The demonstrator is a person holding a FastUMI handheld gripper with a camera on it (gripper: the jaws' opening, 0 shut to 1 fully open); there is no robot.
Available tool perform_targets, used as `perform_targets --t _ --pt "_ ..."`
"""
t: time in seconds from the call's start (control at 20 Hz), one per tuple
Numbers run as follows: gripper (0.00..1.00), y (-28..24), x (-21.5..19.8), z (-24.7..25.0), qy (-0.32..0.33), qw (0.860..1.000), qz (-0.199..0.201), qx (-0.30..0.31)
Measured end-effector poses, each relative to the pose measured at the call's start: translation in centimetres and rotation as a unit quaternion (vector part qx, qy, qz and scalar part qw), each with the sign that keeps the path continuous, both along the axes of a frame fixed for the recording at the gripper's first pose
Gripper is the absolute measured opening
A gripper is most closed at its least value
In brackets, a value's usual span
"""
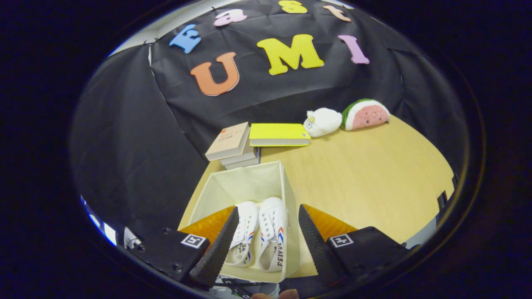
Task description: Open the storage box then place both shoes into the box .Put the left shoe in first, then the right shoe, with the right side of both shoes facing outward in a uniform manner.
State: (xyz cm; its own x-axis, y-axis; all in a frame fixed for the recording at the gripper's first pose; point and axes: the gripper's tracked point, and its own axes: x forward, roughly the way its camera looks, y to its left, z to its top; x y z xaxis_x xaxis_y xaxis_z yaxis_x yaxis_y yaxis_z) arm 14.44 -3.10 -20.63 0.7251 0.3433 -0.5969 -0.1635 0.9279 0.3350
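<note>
- Storage box stands open on the wooden table, its lid off or folded away, just ahead of our fingers at about 12 o'clock from them; the opening step looks done to us.
- At the box's left wall we see little slack: the table's edge and the black booth cloth sit close on that side, so we judge there is scant room to swing out toward 9 o'clock.
- Inside, the left-hand shoe and the right-hand shoe lie side by side, touching, both white with striped sides. We judge both placements done, though we cannot tell which is the left shoe or whether the sides face as asked.
- Our gripper hangs above the box with its fingers spread wide and holding nothing; the shoes show in the gap between them.
- At 11 to 12 o'clock beyond the box, a stack of books and a yellow book lie near its far wall.
- Toward 1 o'clock, a white plush toy and a watermelon plush rest by the wall, well apart from the box.
- Bare table spreads from 1 to 3 o'clock, which we judge the freest way to withdraw.
</note>
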Motion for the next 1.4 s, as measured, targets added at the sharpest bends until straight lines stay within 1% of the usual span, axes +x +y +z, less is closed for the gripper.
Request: perform_targets --t 0.1,0.2,0.35,0.4,0.45,0.65,0.85,1.1,1.25,1.4 --pt "0.92 -1.2 1.2 0.8 -0.055 0.998 0.005 -0.022" --pt "0.92 -2.6 2.6 1.9 -0.121 0.991 0.013 -0.058" --pt "0.96 -5.9 3.5 4.5 -0.224 0.968 0.013 -0.116" --pt "0.98 -6.9 3.5 5.1 -0.245 0.961 0.008 -0.126" --pt "0.99 -7.2 3.1 5.4 -0.255 0.959 0.008 -0.126" --pt "0.99 -7.8 2.4 3.4 -0.257 0.958 0.011 -0.124" --pt "0.99 -8.6 2.1 3.1 -0.272 0.956 -0.005 -0.110" --pt "0.99 -10.8 0.1 4.4 -0.308 0.947 -0.048 -0.080" --pt "0.99 -11.5 -0.3 4.1 -0.317 0.942 -0.058 -0.090" --pt "0.99 -11.8 0.2 3.7 -0.313 0.944 -0.058 -0.085"
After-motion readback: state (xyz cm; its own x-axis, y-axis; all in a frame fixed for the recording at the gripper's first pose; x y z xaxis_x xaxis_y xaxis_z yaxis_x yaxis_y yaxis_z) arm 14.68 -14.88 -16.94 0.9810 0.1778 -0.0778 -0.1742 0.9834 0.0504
